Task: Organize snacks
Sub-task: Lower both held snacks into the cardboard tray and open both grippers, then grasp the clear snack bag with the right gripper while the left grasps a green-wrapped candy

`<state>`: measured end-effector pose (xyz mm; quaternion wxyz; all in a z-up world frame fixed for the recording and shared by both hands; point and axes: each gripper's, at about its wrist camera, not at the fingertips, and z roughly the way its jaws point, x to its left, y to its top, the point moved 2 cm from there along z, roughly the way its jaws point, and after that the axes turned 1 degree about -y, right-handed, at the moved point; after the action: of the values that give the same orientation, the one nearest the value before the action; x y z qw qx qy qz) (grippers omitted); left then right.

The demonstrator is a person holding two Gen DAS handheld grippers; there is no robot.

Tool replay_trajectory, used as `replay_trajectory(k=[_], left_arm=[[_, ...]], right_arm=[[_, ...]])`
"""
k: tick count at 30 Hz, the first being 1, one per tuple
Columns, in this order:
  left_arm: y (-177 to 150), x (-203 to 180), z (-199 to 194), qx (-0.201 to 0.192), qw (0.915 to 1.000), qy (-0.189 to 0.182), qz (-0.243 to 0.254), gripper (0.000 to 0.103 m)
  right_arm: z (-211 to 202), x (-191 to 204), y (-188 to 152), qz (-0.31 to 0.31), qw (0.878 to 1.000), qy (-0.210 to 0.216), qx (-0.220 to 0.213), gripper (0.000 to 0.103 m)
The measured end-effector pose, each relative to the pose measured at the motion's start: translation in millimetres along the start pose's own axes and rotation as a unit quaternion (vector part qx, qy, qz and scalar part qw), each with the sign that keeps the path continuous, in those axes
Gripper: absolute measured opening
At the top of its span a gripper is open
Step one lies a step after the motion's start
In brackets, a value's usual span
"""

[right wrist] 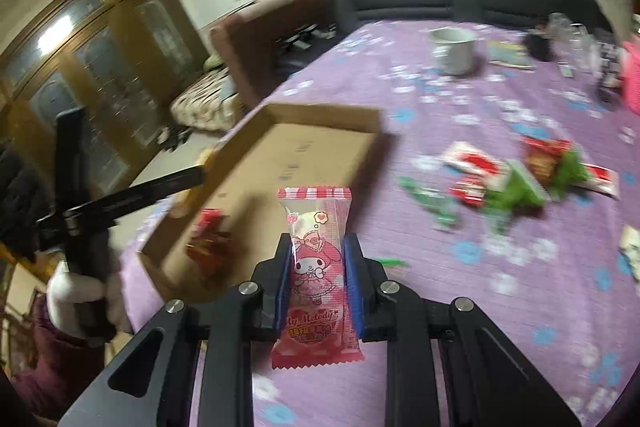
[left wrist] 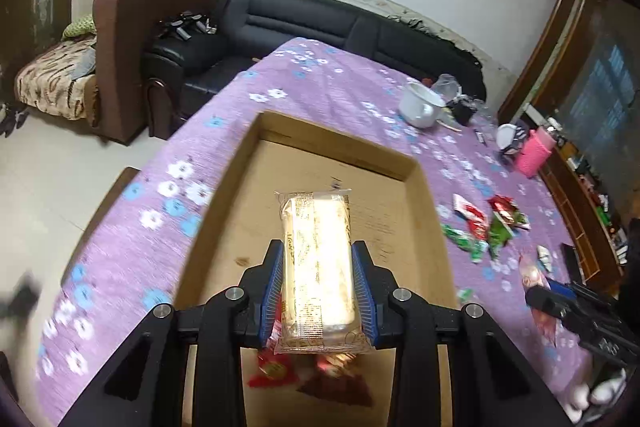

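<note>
My left gripper (left wrist: 318, 251) is shut on a clear-wrapped pale cake snack (left wrist: 316, 267) and holds it above the shallow cardboard box (left wrist: 420, 195). Red-wrapped snacks (left wrist: 276, 367) lie in the box's near end, below the gripper. My right gripper (right wrist: 318, 247) is shut on a pink My Melody snack packet (right wrist: 316, 275), above the purple cloth just right of the box (right wrist: 332, 119). The red snacks (right wrist: 208, 239) show inside the box. Loose red and green snack packets (right wrist: 516, 179) lie on the cloth to the right; they also show in the left wrist view (left wrist: 488, 223).
A white mug (left wrist: 420, 105), a pink basket (left wrist: 534, 153) and small clutter stand at the table's far right. A black sofa (left wrist: 304, 23) and a brown armchair (left wrist: 132, 27) stand beyond the table. The right gripper's body (left wrist: 580, 311) shows at right.
</note>
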<state>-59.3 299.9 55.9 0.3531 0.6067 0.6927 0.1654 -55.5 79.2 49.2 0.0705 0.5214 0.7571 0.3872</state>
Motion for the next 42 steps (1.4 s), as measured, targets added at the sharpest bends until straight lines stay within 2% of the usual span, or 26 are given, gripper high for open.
replay_trajectory(k=[7, 12, 16, 21, 24, 26, 29, 31, 32, 35, 38, 42], left_arm=[[7, 16, 29, 0.027, 0.9995, 0.014, -0.004, 0.036], [4, 21, 38, 0.039, 0.9991, 0.010, -0.013, 0.036], [4, 27, 40, 0.042, 0.9987, 0.012, -0.025, 0.037], [6, 31, 39, 0.040, 0.9982, 0.006, -0.045, 0.044], [7, 28, 26, 0.027, 0.9984, 0.001, -0.050, 0.046], [7, 21, 12, 0.012, 0.9985, -0.009, -0.052, 0.048], [3, 9, -15, -0.017, 0.9981, -0.027, -0.054, 0.071], [-1, 1, -31, -0.033, 0.9974, -0.038, -0.052, 0.079], [-5, -4, -37, -0.038, 0.9970, -0.044, -0.052, 0.082], [-18, -20, -42, -0.034, 0.9959, -0.068, -0.050, 0.083], [-25, -35, -36, -0.018, 0.9958, -0.079, -0.043, 0.083], [-30, -54, -33, -0.004, 0.9962, -0.082, -0.030, 0.083]], right_arm=[[69, 45, 12, -0.011, 0.998, 0.016, 0.055, 0.024], [102, 51, 12, -0.009, 0.997, 0.007, 0.083, 0.024], [111, 51, 12, -0.008, 0.996, -0.002, 0.088, 0.026], [106, 45, 17, 0.012, 0.997, 0.009, 0.075, 0.029], [85, 40, 24, 0.017, 0.998, 0.019, 0.051, 0.031], [61, 31, 28, 0.023, 0.999, 0.019, 0.024, 0.040], [28, 5, 28, 0.039, 0.999, 0.007, -0.005, 0.044], [13, -16, 23, 0.048, 0.999, -0.013, -0.012, 0.044], [7, -30, 16, 0.052, 0.998, -0.030, -0.011, 0.044], [4, -50, -2, 0.057, 0.997, -0.051, 0.006, 0.044], [8, -58, -19, 0.063, 0.997, -0.045, 0.022, 0.044], [26, -45, -26, 0.037, 0.998, -0.041, 0.040, 0.044]])
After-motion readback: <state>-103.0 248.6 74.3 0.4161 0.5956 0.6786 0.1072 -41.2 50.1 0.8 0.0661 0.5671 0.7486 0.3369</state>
